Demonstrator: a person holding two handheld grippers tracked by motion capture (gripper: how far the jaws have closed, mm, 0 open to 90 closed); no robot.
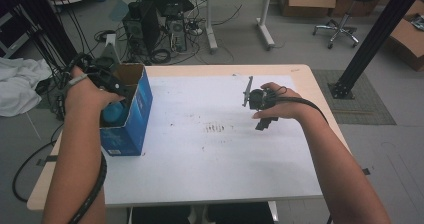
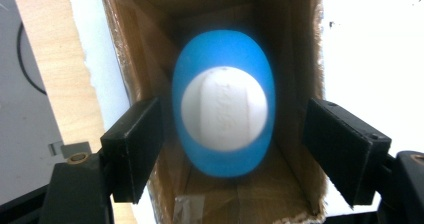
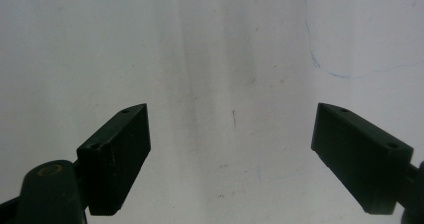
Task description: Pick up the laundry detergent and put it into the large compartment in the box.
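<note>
Two grippers are under inspection. At centre left of the high view, the left gripper [image 1: 111, 86] hangs over the open blue carton [image 1: 131, 121]. In the left gripper view its jaws stand spread, clear of the blue bottle [image 2: 223, 101] with its white cap [image 2: 224, 109], which sits inside the carton at centre frame. Nothing is gripped. At centre right of the high view, the right gripper [image 1: 248, 91] is held above the white table sheet [image 1: 210, 154], jaws wide apart and empty.

Risk, as judged: the bottle may topple inside the carton if a withdrawing jaw clips its side, or the carton may shift should a jaw catch the cardboard wall.
</note>
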